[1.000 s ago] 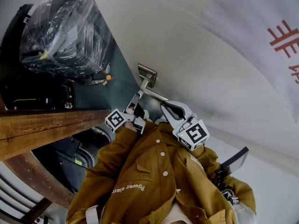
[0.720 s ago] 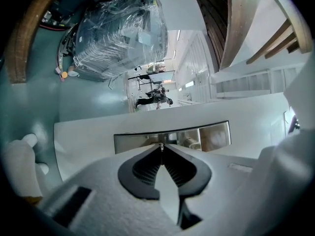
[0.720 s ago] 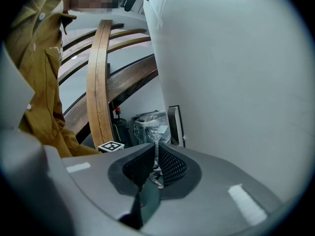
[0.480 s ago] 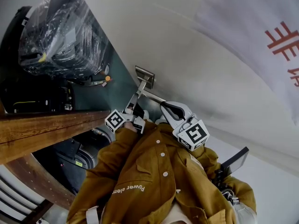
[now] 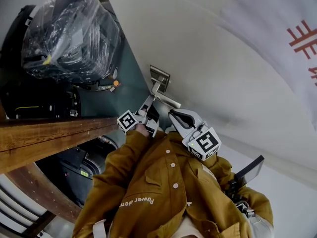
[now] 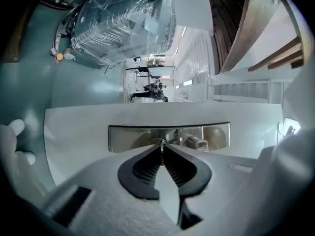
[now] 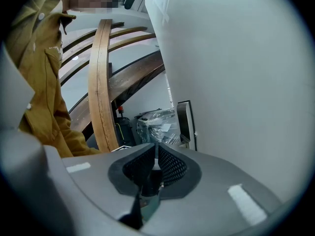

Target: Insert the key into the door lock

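1. At the edge of the white door, we see the left gripper reaching up and forward from a mustard jacket sleeve. Its marker cube faces the head view and its jaws point straight at the lock plate.
2. The left gripper's jaws are pinched tight on the key, a thin metal blade seen edge-on that stands out past their tips.
3. The key's tip meets the round cylinder at the middle of the lock plate. We cannot tell whether it has gone inside.
4. The right gripper sits just beside the left one, lower and to its right, angled along the door face. Its jaws are drawn together, and we see nothing between their tips.
5. The lock plate is a rectangular strip of brushed, reflective metal set in the smooth white door. A slim metal door handle juts out just beside it.
6. Both grippers have grey bodies and black ribbed pads.
7. A curved wooden rail with visible grain crosses the left of the head view. Above it, a dark bundle wrapped in glossy, crinkled plastic rests on a teal floor.
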Available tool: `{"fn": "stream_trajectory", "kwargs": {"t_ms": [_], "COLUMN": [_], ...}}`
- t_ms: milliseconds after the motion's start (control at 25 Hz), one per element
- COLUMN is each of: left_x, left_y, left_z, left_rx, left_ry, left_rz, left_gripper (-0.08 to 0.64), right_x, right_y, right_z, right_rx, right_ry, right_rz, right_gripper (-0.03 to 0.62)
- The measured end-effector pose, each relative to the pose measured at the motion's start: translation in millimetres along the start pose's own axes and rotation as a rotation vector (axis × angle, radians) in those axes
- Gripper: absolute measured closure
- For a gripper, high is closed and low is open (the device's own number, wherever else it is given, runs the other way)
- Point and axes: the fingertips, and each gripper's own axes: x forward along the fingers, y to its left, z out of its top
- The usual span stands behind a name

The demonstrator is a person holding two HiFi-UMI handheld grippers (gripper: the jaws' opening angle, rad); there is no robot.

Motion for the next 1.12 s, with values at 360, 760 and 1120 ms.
{"fn": "stream_trajectory", "kwargs": {"t_ms": [360,760,1120], "left_x": [18.8,-20.3,-15.5], "left_y": [10.1,-89.4,-104.3], "left_z": [-0.4,-21.8,-43.7], "left_rx": [0.158,1.025,1.174], "left_ry": [0.09,0.218,0.281], "left_rz": [0.072,0.124,0.109], "left_gripper": [0.467,0.557,0.557], "right_x": [-2.8,-3.0,2.5], "right_y": [7.9,-7.8,-19.9], "right_z": [-4.3,-6.5,-2.6], "right_rx": [-0.001,0.005,-0.017], "right_ry": [0.005,0.01,0.033], "right_rz": [-0.025,-0.077,-0.112], "right_gripper": [0.566,0.586,0.588]}}
